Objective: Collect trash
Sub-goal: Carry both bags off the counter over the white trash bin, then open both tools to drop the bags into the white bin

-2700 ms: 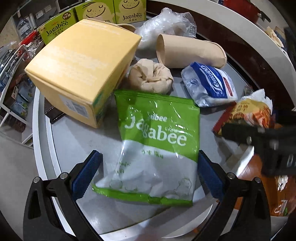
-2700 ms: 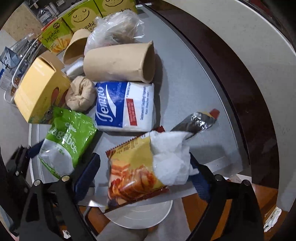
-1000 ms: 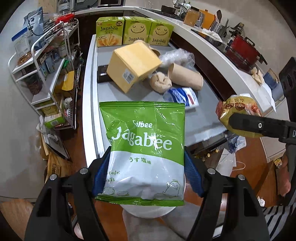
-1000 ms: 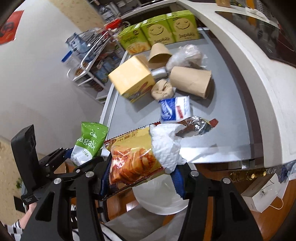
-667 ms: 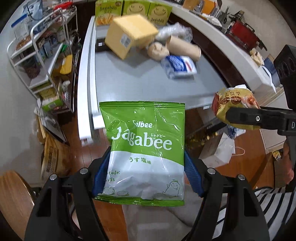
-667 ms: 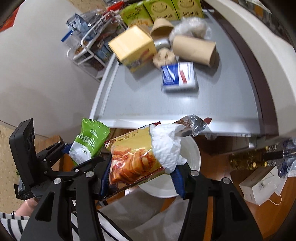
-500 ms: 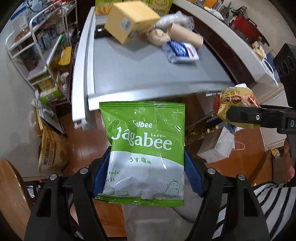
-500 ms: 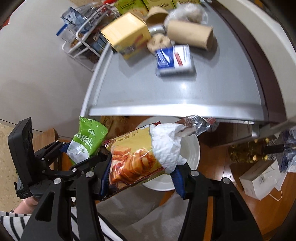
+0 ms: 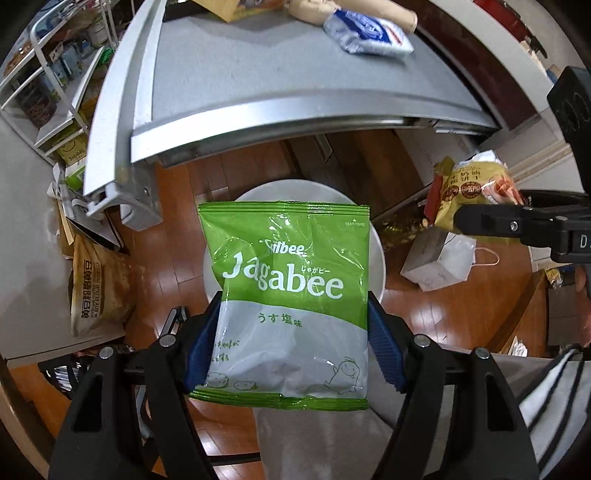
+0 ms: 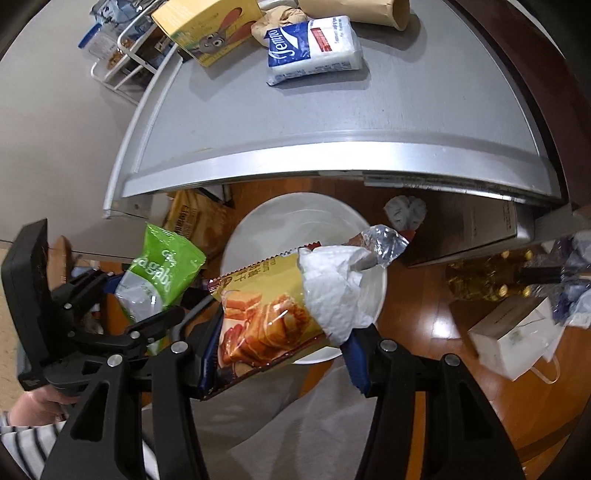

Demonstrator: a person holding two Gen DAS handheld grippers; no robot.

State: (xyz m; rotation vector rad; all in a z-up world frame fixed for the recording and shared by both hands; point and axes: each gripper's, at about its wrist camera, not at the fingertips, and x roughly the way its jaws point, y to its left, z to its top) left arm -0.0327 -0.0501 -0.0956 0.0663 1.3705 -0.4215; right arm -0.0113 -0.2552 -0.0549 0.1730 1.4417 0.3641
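Observation:
My left gripper (image 9: 291, 341) is shut on a green and white Jagabee snack bag (image 9: 288, 295), its blue pads pressing both side edges. The bag hangs above a round white bin (image 9: 375, 236) on the wooden floor. My right gripper (image 10: 282, 347) is shut on a yellow cracker wrapper (image 10: 266, 317) stuffed with a white tissue (image 10: 340, 291), also over the white bin (image 10: 295, 218). In the left wrist view the cracker wrapper (image 9: 469, 188) and right gripper show at the right; in the right wrist view the Jagabee bag (image 10: 159, 280) shows at the left.
The grey table (image 10: 332, 110) edge lies above the bin and bears a Tempo tissue pack (image 10: 314, 48), a yellow box (image 10: 207, 26), a brown paper cup and a crumpled paper ball. A white paper bag (image 10: 513, 336) and a brown sack (image 9: 98, 284) stand on the floor. A person's grey trouser leg is below.
Both grippers, each still shut on its wrapper, have come down and tipped downward off the table; the white bin on the floor is now under them.

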